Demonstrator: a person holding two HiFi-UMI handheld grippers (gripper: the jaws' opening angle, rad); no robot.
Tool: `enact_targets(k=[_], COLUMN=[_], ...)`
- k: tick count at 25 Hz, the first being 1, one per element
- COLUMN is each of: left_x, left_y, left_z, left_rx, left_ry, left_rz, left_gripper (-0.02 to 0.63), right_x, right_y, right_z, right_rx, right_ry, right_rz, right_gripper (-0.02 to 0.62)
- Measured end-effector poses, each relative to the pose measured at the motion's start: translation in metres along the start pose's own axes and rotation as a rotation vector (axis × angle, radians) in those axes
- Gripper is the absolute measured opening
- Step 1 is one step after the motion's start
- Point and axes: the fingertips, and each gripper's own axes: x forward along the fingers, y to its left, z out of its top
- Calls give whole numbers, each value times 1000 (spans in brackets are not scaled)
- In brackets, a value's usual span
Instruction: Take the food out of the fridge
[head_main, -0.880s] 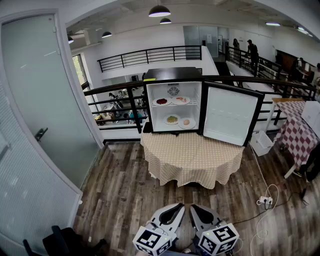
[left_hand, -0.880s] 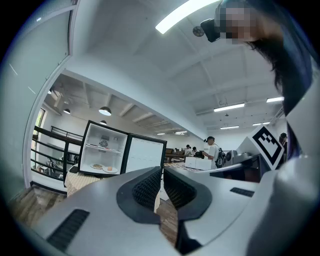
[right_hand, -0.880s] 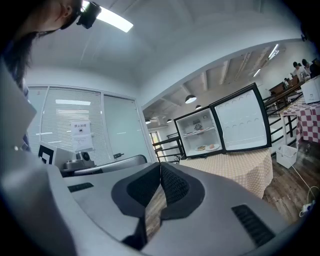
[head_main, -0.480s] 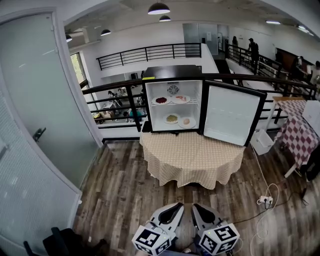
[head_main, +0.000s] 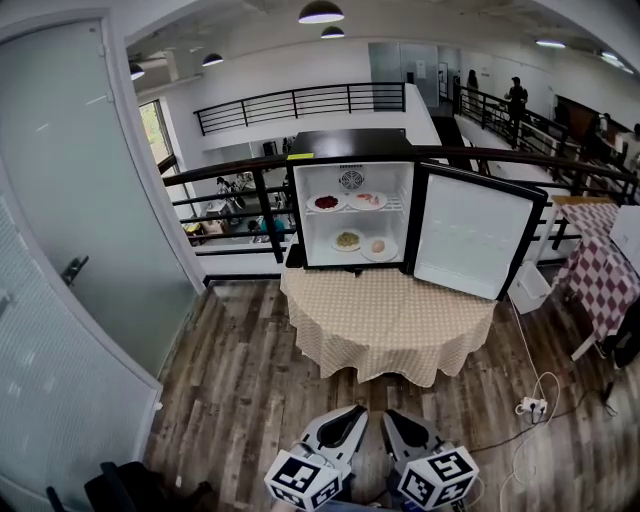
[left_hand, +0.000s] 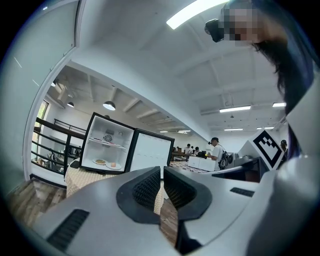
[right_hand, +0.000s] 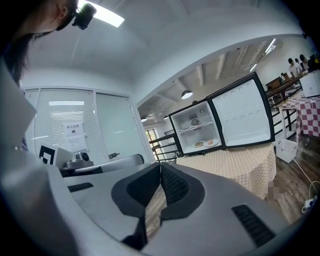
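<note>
Wooden floor (head_main: 250, 380) and a cloth-draped tabletop (head_main: 385, 325) lie between the jaws and the open fridge (head_main: 352, 150), well ahead; four plates of food (head_main: 347, 240) sit inside; its door (head_main: 470, 235) hangs right; left gripper (left_hand: 162, 172) and right gripper (right_hand: 160, 170) jaws are closed, empty.

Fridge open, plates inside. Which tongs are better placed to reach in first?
Left, marginally. The left tongs and right tongs are both shut, empty and equally far from the fridge, but its open door stands on the right, leaving the left a clearer line.
</note>
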Motion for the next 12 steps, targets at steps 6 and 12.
enact_targets(k=[6,12], left_x=[24,48], left_y=[32,66], left_z=[10,16], left_rx=[-2,-8], left_ry=[-3,8], left_rz=[-5,-23], left_gripper=[26,26], right_x=[32,72], right_y=[-12,-25], right_z=[12,22], right_rx=[2,0], right_ry=[13,32], right_rz=[-5,-25], right_gripper=[18,18])
